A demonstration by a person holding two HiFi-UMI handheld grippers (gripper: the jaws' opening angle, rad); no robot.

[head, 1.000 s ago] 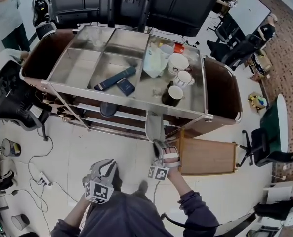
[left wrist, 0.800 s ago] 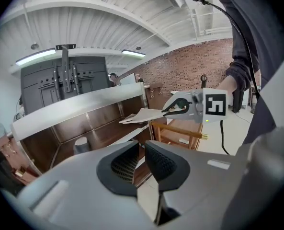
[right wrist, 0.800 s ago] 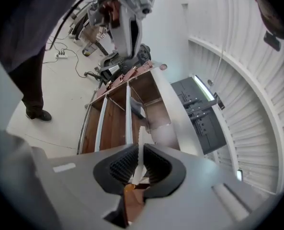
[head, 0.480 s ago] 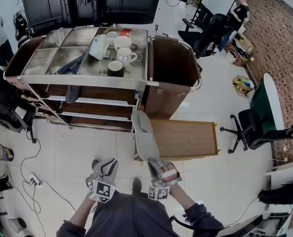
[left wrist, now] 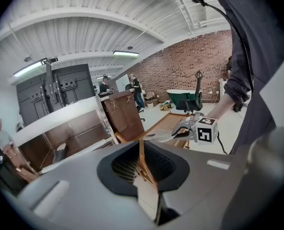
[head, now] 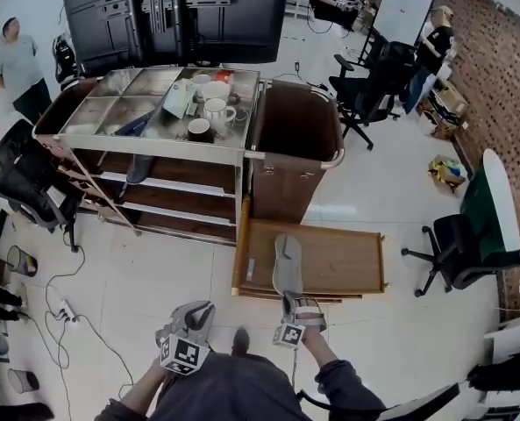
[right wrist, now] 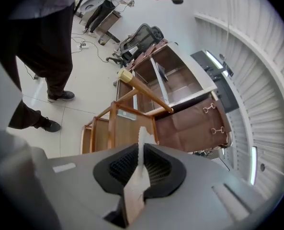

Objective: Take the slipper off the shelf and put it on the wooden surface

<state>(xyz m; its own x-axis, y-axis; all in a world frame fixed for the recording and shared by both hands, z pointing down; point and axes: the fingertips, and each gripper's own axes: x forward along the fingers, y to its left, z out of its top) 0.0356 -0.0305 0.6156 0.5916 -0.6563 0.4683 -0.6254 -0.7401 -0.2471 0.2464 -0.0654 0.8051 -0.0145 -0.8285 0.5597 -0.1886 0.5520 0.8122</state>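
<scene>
A grey slipper (head: 288,264) lies lengthwise over the left part of the low wooden surface (head: 340,261); whether it touches the wood I cannot tell. My right gripper (head: 295,299) is shut on its near end, just off the surface's front edge. In the right gripper view the slipper (right wrist: 140,176) shows edge-on, pinched between the pads, with the wooden surface (right wrist: 126,134) beyond. My left gripper (head: 195,311) hangs to the left above the floor, shut and holding nothing. From the left gripper (left wrist: 141,163) view the slipper (left wrist: 162,136) juts out level over the wood.
A steel cart (head: 154,150) with cups on top stands behind the wooden surface, a brown bag (head: 291,160) hung on its right end. A dark slipper-like thing (head: 138,167) stays on a shelf. Office chairs (head: 464,246) and floor cables (head: 67,310) surround the spot.
The slipper has been carried away from the cart's shelves, back and to the right, and now sits over the wooden surface. The left gripper stayed low at the left.
</scene>
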